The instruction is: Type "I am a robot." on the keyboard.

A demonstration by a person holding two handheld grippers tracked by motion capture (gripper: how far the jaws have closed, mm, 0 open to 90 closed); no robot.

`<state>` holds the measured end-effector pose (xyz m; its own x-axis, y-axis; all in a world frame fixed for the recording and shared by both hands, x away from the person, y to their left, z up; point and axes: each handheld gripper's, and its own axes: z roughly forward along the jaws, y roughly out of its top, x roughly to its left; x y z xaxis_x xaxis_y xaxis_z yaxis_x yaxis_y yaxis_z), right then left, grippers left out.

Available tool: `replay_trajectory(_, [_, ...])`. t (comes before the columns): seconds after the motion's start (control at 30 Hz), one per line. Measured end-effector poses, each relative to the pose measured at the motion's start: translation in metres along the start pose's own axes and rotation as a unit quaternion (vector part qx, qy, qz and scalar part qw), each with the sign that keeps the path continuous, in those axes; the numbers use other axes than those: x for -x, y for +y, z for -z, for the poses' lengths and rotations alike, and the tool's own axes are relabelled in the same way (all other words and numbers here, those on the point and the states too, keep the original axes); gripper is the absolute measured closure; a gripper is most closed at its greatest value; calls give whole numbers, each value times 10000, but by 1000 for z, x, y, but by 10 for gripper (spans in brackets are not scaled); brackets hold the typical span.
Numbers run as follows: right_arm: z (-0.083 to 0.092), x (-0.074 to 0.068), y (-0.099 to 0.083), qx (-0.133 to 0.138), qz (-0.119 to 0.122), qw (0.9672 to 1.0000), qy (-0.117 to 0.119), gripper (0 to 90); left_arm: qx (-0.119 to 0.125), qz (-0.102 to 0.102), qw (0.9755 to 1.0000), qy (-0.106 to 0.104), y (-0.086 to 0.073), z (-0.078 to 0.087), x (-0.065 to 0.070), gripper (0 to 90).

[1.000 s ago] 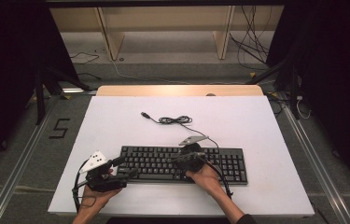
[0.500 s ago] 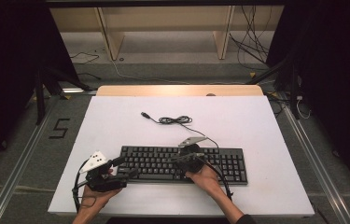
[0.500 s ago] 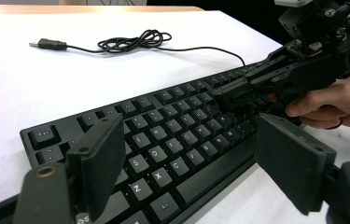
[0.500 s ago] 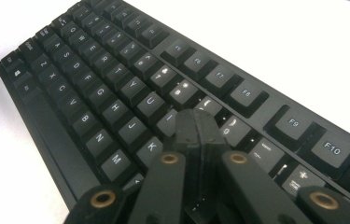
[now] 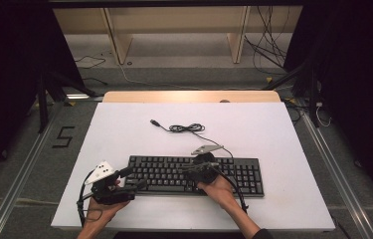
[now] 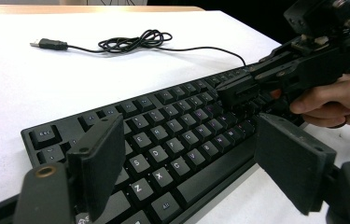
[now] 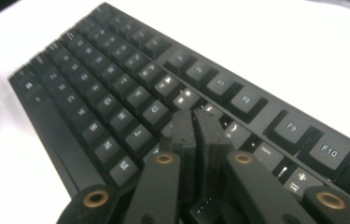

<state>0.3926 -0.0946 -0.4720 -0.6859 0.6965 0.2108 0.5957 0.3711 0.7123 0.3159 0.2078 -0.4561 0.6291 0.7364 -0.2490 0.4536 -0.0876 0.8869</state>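
Note:
A black keyboard lies across the near half of the white table. My left gripper sits at its front left corner, low and angled across the keys, jaws wide open with nothing between them. My right gripper points left over the middle of the keyboard with its tips resting on the keys. Its jaws are nearly together; they have just been opening a sliver, with nothing between them. In the left gripper view the right gripper bears down on the upper key rows.
The keyboard's black cable lies in a loose coil behind it, its USB plug free on the table. A wooden strip runs along the far table edge, with shelving legs and floor cables beyond.

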Motion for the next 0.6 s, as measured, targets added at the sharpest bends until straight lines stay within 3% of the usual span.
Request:
replay_trajectory(0.3, [4, -2, 1, 106, -23, 9999, 78, 834, -9, -2, 10000, 6, 0, 0, 0, 242])
replay_trajectory(0.6, [8, -5, 1, 202, 16, 9996, 200, 715, -39, 4, 10000, 15, 0, -2, 0, 243])
